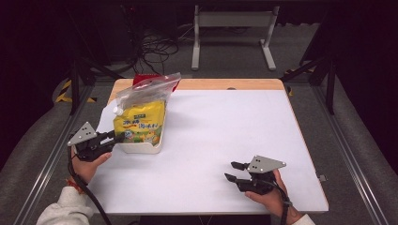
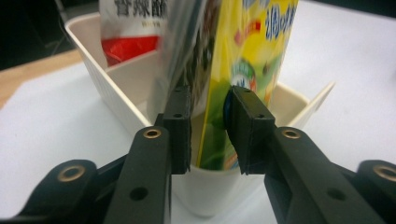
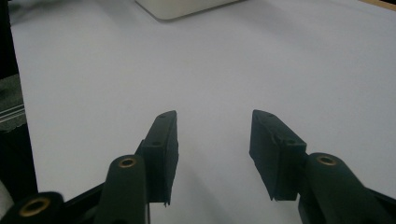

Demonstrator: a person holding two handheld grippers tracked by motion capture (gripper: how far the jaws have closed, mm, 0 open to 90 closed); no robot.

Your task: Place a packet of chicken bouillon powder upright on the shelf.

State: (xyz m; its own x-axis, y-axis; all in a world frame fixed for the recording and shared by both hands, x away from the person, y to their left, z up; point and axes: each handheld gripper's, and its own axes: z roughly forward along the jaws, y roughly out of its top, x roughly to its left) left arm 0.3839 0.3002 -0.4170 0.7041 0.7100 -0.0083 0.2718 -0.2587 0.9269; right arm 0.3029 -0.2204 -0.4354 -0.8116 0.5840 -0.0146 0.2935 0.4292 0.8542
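Nearest, the right claw (image 1: pixel 233 171) rests low over the bare white counter (image 1: pixel 220 136), its jaws parted with nothing between them. Farther in at the left, the left claw (image 2: pixel 208 123) reaches over the near rim of a cream bin (image 2: pixel 100 84) and straddles the lower edge of a yellow snack packet (image 2: pixel 243 60) standing upright inside; a sliver of gap shows beside the pads, so the grip looks released. Behind the packet, a clear zip bag (image 1: pixel 148 86) leans up out of the bin.

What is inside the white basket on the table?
The white basket holds an upright yellow snack bag and a clear zip bag with a red-and-white packet. The basket's bottom is covered.
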